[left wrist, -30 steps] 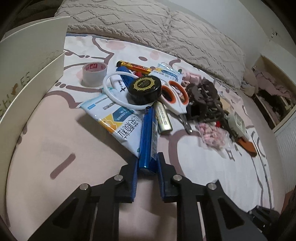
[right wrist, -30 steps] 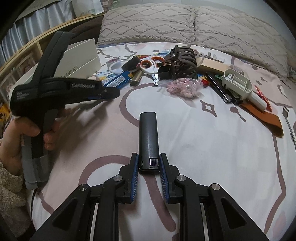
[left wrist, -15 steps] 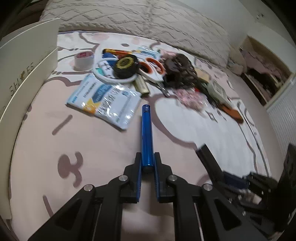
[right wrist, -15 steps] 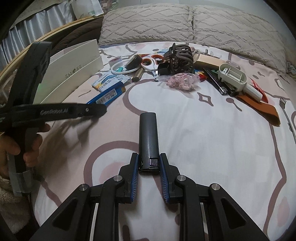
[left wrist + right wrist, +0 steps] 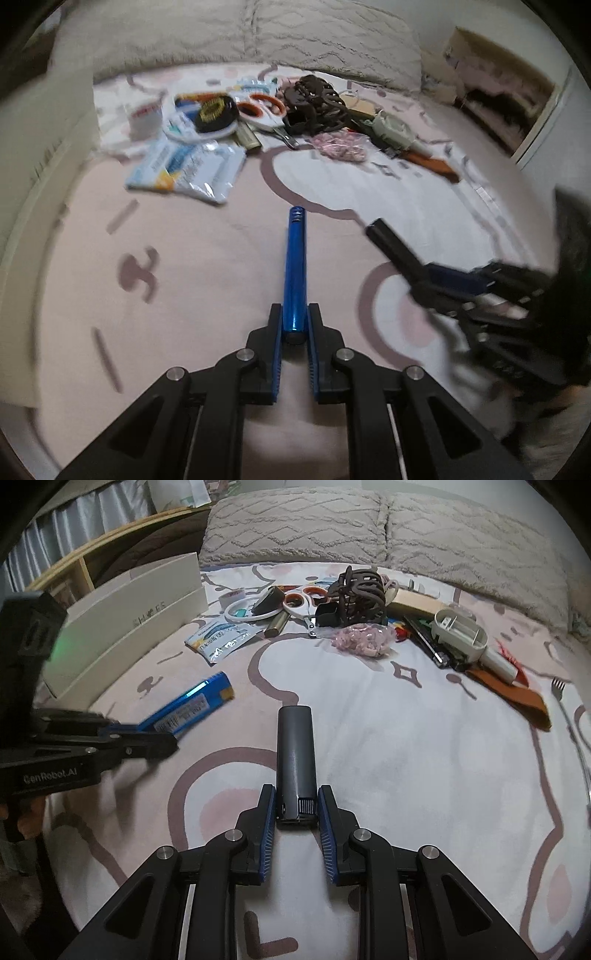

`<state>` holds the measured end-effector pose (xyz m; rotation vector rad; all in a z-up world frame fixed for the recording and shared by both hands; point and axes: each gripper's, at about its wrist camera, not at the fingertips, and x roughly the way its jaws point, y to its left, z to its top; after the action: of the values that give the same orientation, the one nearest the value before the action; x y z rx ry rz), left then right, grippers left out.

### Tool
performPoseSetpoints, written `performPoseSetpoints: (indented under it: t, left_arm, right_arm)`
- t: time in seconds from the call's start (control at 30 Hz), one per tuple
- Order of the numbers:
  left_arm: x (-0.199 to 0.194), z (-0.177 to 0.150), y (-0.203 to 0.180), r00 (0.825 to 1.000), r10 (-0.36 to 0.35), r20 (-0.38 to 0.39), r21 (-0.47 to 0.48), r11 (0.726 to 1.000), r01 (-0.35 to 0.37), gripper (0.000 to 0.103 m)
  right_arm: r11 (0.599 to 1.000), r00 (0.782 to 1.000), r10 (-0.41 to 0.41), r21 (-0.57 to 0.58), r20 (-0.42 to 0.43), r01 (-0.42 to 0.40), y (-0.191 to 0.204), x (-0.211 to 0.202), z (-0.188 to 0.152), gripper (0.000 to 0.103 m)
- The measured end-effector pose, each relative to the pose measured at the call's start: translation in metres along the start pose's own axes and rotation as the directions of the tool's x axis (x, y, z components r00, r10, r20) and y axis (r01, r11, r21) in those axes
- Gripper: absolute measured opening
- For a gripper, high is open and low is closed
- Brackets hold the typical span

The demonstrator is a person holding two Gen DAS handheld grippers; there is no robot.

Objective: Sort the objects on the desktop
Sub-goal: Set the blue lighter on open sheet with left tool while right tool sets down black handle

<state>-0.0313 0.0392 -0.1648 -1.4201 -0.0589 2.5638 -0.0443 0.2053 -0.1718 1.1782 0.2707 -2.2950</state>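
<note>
The white box [image 5: 122,627] at the bed's left edge carries faint grey lettering that appears to read "SHOES", the left gripper [image 5: 147,738] is stamped "GenRobot.AI" on its body, and the blue-and-white sachet [image 5: 221,638] bears print too small to read. Largest of the rest, 2 grey pillows [image 5: 369,524] back a clutter of brown hair claw [image 5: 360,594], orange-handled scissors [image 5: 306,598] and tape roll [image 5: 146,116], well apart from both tools. The left gripper is clenched on a blue pack [image 5: 294,273] held above the patterned sheet [image 5: 406,738], while the right gripper [image 5: 296,808] grips a dark grey cylinder [image 5: 295,753].
</note>
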Motion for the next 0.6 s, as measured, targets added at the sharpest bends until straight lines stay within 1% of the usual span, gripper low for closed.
performPoseSetpoints:
  t: [0.03,0.07,0.1,0.13,0.17,0.2,0.23,0.3,0.33,0.37,0.4,0.5,0.53,0.6]
  left_arm:
    - [0.0,-0.001,-0.004,1.0,0.026,0.007,0.027,0.999,-0.026,0.021]
    - [0.001,-0.001,-0.008,0.999,0.05,0.015,0.054,0.997,-0.051,0.037]
    - [0.001,-0.002,-0.01,0.997,0.075,0.026,0.079,0.994,-0.077,0.048]
    - [0.0,-0.004,-0.012,0.993,0.107,0.041,0.101,0.989,-0.111,0.069]
    - [0.0,-0.004,-0.013,0.989,0.139,0.058,0.118,0.982,-0.145,0.08]
    - [0.0,-0.005,-0.013,0.983,0.168,0.071,0.131,0.975,-0.177,0.081]
    - [0.001,-0.004,-0.012,0.979,0.191,0.078,0.142,0.969,-0.2,0.081]
    - [0.003,-0.004,-0.008,0.974,0.212,0.079,0.148,0.964,-0.222,0.083]
    - [0.003,-0.005,-0.005,0.972,0.222,0.081,0.146,0.962,-0.232,0.089]
    - [0.005,-0.005,-0.002,0.967,0.241,0.087,0.143,0.957,-0.251,0.099]
    - [0.005,-0.005,0.0,0.959,0.266,0.096,0.144,0.95,-0.277,0.102]
    - [0.007,-0.004,0.005,0.935,0.336,0.109,0.164,0.922,-0.351,0.103]
    - [0.007,-0.004,0.007,0.931,0.349,0.109,0.167,0.917,-0.364,0.103]
    - [0.006,-0.003,0.013,0.929,0.354,0.103,0.166,0.915,-0.367,0.103]
  right_arm:
    - [1.0,1.0,-0.015,-0.014,0.001,0.015,0.002,0.0,0.0,0.023]
    - [0.999,1.0,-0.027,-0.024,0.001,0.027,0.004,0.0,0.0,0.023]
    - [0.999,0.999,-0.034,-0.029,0.002,0.034,0.005,0.001,0.0,0.023]
    - [0.999,0.999,-0.037,-0.03,0.002,0.038,0.005,0.0,0.0,0.024]
    - [0.999,0.999,-0.037,-0.028,0.002,0.037,0.004,0.0,0.0,0.024]
    - [0.999,0.999,-0.038,-0.025,0.002,0.038,0.002,0.0,0.0,0.025]
    - [0.999,0.999,-0.042,-0.024,0.002,0.042,0.002,0.0,0.001,0.028]
    - [0.997,0.997,-0.076,-0.03,0.004,0.076,0.002,0.0,0.001,0.04]
    - [0.994,0.995,-0.101,-0.035,0.006,0.102,0.002,0.0,0.001,0.056]
    - [0.992,0.992,-0.124,-0.039,0.007,0.124,0.002,0.0,0.001,0.068]
    - [0.99,0.991,-0.135,-0.039,0.007,0.135,0.001,0.0,0.001,0.07]
    - [0.989,0.99,-0.144,-0.02,-0.006,0.144,-0.005,0.001,0.001,0.071]
    - [0.989,0.989,-0.146,-0.013,-0.009,0.146,-0.008,0.001,0.001,0.072]
    - [0.988,0.988,-0.155,0.002,-0.015,0.155,-0.013,0.001,0.001,0.072]
